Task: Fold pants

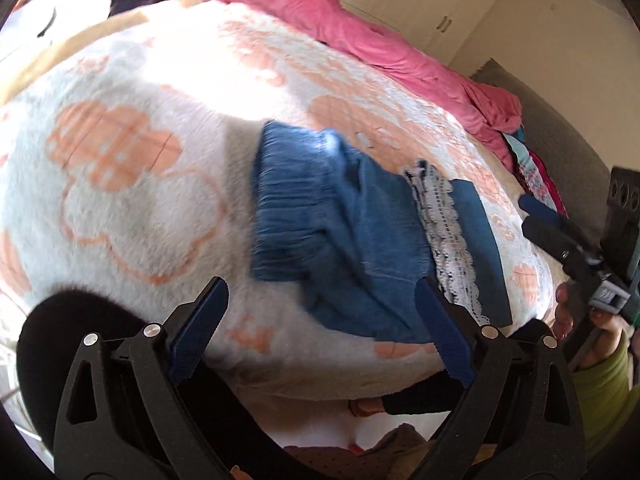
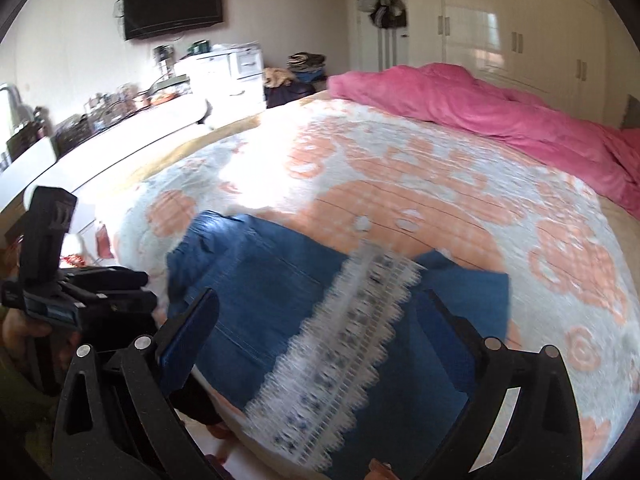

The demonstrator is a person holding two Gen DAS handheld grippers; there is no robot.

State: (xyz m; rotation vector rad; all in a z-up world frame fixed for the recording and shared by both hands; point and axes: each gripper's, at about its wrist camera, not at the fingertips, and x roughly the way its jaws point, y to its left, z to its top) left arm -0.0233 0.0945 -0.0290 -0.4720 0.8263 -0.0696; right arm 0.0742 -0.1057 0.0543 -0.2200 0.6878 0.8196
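Note:
Blue denim pants [image 1: 352, 232] with a white lace band [image 1: 448, 236] lie folded over on the bed's near edge; they also show in the right wrist view [image 2: 276, 304] with the lace band [image 2: 344, 356]. My left gripper [image 1: 320, 312] is open and empty, hovering just above the pants' near edge. My right gripper [image 2: 320, 320] is open and empty above the pants. The right gripper also shows in the left wrist view [image 1: 536, 216], and the left gripper in the right wrist view [image 2: 136, 288].
The bed has a white and peach patterned blanket [image 1: 132, 184]. A pink duvet [image 2: 500, 116] is heaped along its far side. Folded clothes [image 1: 536, 176] sit by the headboard. A wardrobe [image 2: 520, 40], TV [image 2: 172, 4] and long white counter [image 2: 120, 132] line the walls.

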